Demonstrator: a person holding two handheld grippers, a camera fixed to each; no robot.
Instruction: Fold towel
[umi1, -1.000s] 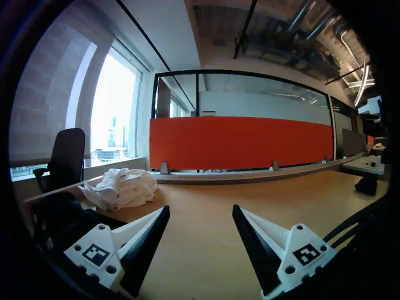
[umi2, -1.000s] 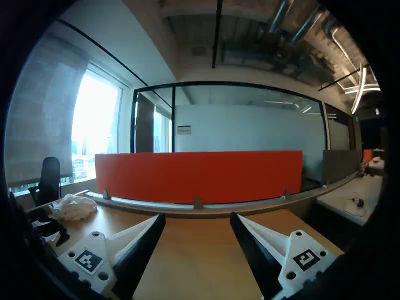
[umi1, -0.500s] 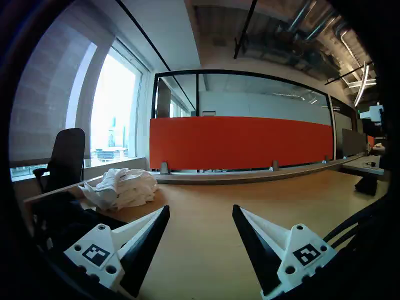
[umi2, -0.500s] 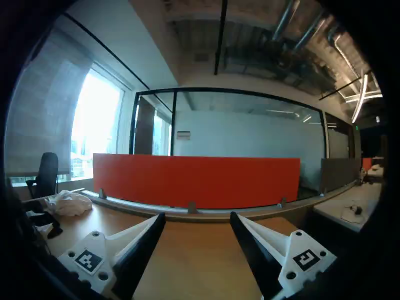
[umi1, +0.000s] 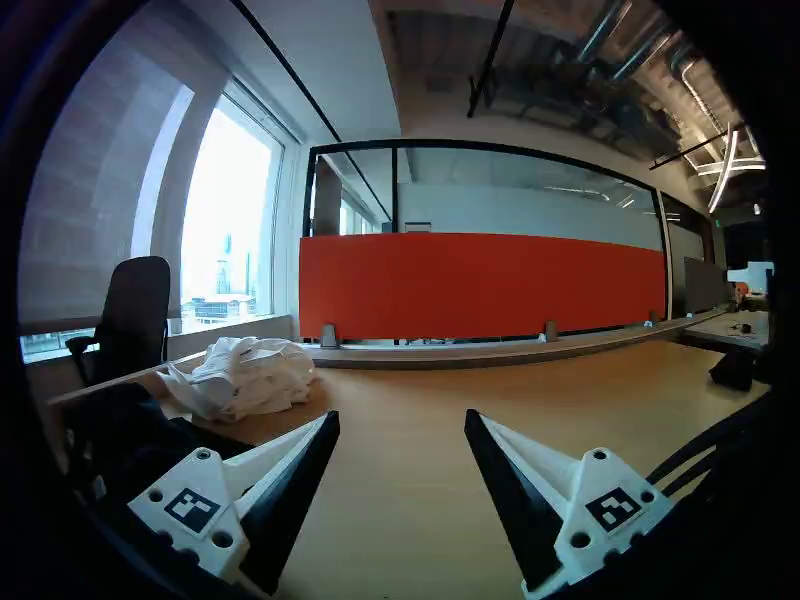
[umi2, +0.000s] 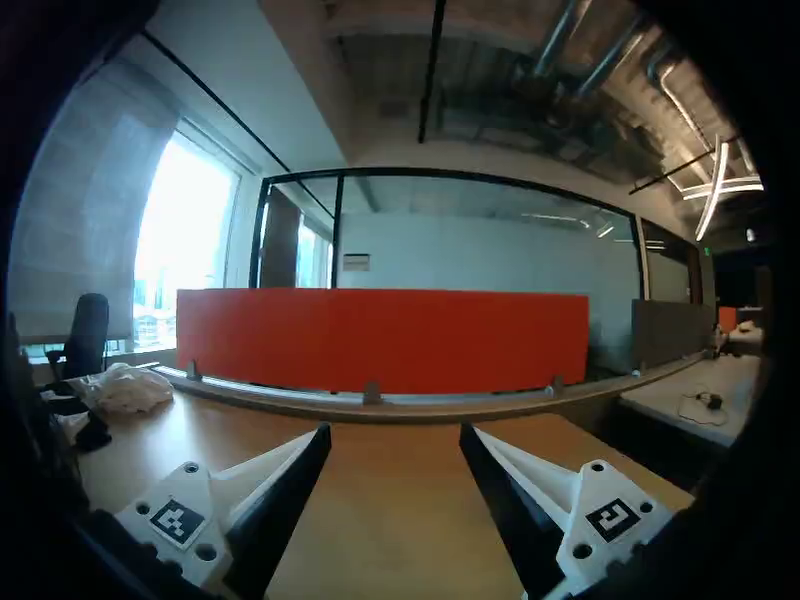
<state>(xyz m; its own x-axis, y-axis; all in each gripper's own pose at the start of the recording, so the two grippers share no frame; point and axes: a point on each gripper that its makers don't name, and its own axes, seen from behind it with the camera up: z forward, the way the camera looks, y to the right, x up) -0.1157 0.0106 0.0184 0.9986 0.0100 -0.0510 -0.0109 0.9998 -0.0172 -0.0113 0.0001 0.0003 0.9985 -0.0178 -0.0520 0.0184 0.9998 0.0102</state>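
A crumpled white towel (umi1: 243, 375) lies in a heap on the wooden desk (umi1: 420, 420), at the far left near the window. In the right gripper view the same towel (umi2: 125, 388) sits farther off at the left edge. My left gripper (umi1: 400, 425) is open, low over the desk, with the towel ahead and to its left, apart from it. My right gripper (umi2: 395, 435) is open too, with nothing between its fingers, pointing at the bare desk top.
An orange partition (umi1: 480, 285) runs along the desk's far edge. A black office chair (umi1: 130, 320) stands by the window at the left. Dark items (umi1: 130, 430) lie in front of the towel. A second desk (umi2: 700, 395) stands at the right.
The left gripper has stayed still. The right gripper's view has shifted: the partition and towel now sit higher and further left, as the gripper tilted and turned slightly.
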